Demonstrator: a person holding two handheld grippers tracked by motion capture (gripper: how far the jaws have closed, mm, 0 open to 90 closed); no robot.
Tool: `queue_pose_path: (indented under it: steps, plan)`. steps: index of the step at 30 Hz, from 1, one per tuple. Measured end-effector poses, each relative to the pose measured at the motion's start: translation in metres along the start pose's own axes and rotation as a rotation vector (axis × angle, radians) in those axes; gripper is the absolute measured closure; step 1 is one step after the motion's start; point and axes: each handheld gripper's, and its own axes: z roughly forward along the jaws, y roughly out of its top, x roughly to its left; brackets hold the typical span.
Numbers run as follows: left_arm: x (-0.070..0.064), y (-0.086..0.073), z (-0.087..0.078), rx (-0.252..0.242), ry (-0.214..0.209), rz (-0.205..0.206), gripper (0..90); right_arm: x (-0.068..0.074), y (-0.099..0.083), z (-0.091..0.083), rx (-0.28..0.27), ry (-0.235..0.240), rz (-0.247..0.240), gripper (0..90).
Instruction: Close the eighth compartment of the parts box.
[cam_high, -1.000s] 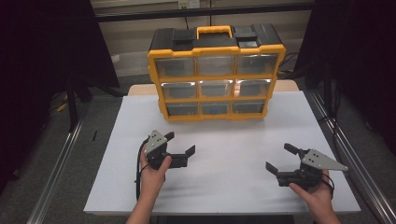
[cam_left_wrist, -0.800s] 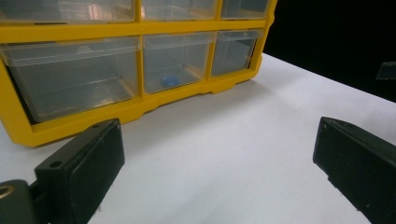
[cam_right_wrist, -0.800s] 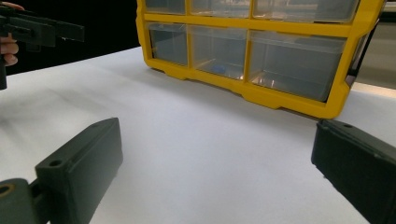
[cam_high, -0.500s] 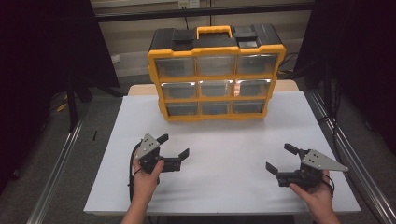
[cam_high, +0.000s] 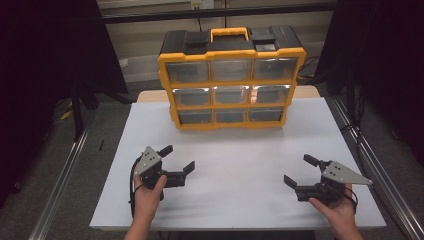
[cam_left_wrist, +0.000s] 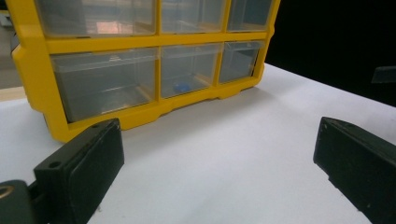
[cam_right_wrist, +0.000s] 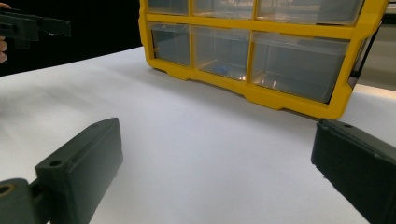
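High view: left gripper (cam_high: 177, 158) and right gripper (cam_high: 300, 170) sit low over the white table (cam_high: 240, 150), jaws spread, empty, well short of the yellow organizer (cam_high: 231, 80) at the far edge.

Left gripper view: a small blue item (cam_left_wrist: 180, 87) lies in the bottom middle drawer, indistinct.

Right gripper view: the organizer's top rows are cut off.

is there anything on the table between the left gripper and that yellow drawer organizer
Nothing visible. The left gripper, jaws open, sits on the near side of the white table, and only bare tabletop lies between it and the yellow drawer organizer.
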Motion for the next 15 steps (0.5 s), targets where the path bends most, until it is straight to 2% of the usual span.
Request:
queue_pose_path:
  steps: [1, 2, 3, 4, 5, 6, 8, 9, 13, 15]
  plan:
    - [0.003, 0.000, -0.002, 0.016, -0.011, 0.021, 1.9, 0.000, 0.000, 0.000, 0.001, -0.003, 0.003, 1.7]
    - [0.002, 0.000, -0.002, -0.003, -0.003, -0.008, 1.9, 0.000, 0.000, -0.001, 0.000, -0.002, 0.004, 1.6]
    - [0.002, 0.000, -0.003, -0.007, -0.004, -0.008, 1.9, 0.000, 0.000, -0.001, -0.003, -0.002, 0.009, 1.6]
    - [0.005, 0.000, -0.004, 0.007, -0.009, 0.012, 1.9, 0.000, 0.000, -0.001, -0.005, -0.001, 0.011, 1.7]
    - [0.003, 0.000, -0.004, -0.017, -0.010, -0.014, 1.8, -0.001, 0.000, -0.001, -0.009, 0.001, 0.013, 1.6]
    - [0.004, 0.000, -0.005, -0.022, -0.011, -0.019, 1.8, -0.001, 0.000, -0.001, -0.011, -0.005, 0.010, 1.6]
    - [0.006, 0.000, -0.009, 0.002, -0.011, 0.006, 1.8, -0.002, 0.000, -0.002, -0.010, -0.005, 0.010, 1.7]
    - [0.005, -0.001, -0.009, -0.007, -0.009, -0.005, 1.8, -0.001, 0.000, -0.002, -0.008, -0.005, 0.014, 1.6]
    - [0.010, -0.002, -0.016, 0.003, -0.020, 0.014, 1.8, -0.001, 0.000, -0.001, -0.007, -0.003, 0.010, 1.7]
    - [0.011, -0.003, -0.018, -0.009, -0.017, -0.007, 1.8, -0.001, 0.000, -0.001, -0.011, -0.002, 0.014, 1.6]
